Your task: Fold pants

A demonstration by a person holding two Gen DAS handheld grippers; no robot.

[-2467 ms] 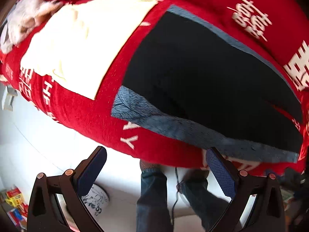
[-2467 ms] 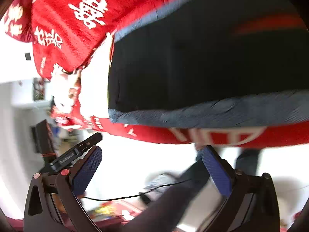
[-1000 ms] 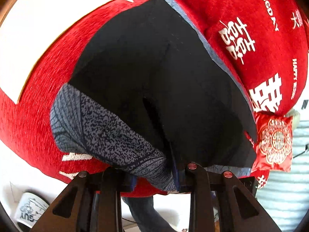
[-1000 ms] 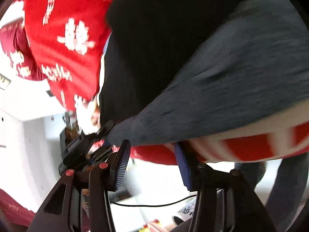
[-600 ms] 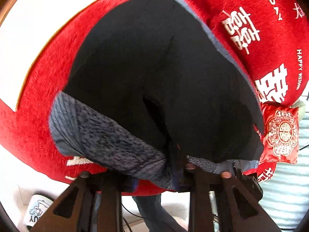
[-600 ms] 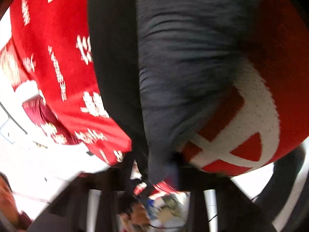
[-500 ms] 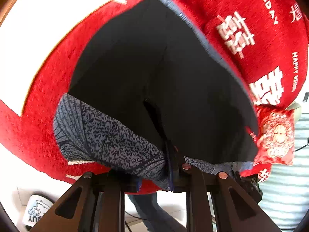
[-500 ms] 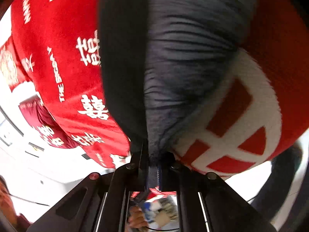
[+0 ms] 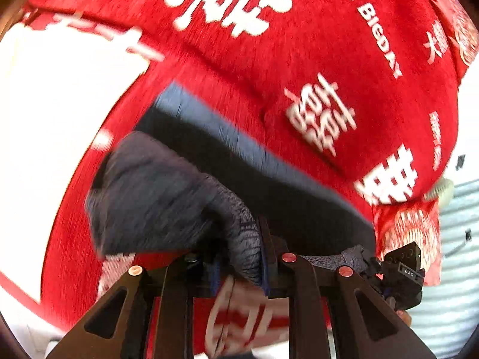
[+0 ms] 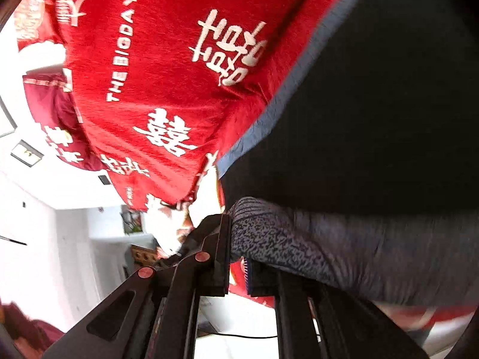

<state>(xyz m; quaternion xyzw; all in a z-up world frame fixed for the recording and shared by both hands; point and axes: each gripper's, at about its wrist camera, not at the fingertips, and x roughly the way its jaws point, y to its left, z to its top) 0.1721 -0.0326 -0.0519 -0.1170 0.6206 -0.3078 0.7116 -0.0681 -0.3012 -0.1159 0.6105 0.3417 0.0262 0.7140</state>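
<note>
The pants (image 9: 287,197) are black with a grey-blue patterned band, and they lie on a red bedcover (image 9: 314,59) with white characters. My left gripper (image 9: 242,269) is shut on the grey band (image 9: 236,239) and holds it lifted and bunched above the cover. My right gripper (image 10: 239,263) is shut on the other end of the grey band (image 10: 299,239), with the black cloth (image 10: 389,104) spread beyond it. The right gripper also shows in the left wrist view (image 9: 401,266), at the far right end of the band.
A white cloth (image 9: 60,119) lies on the cover to the left of the pants. A red patterned pillow (image 9: 410,233) sits at the right. White walls and furniture (image 10: 74,239) show beyond the bed edge in the right wrist view.
Both grippers closed on the grey band at the near edge of the pants. They have since lifted it and carried it forward over the black cloth.
</note>
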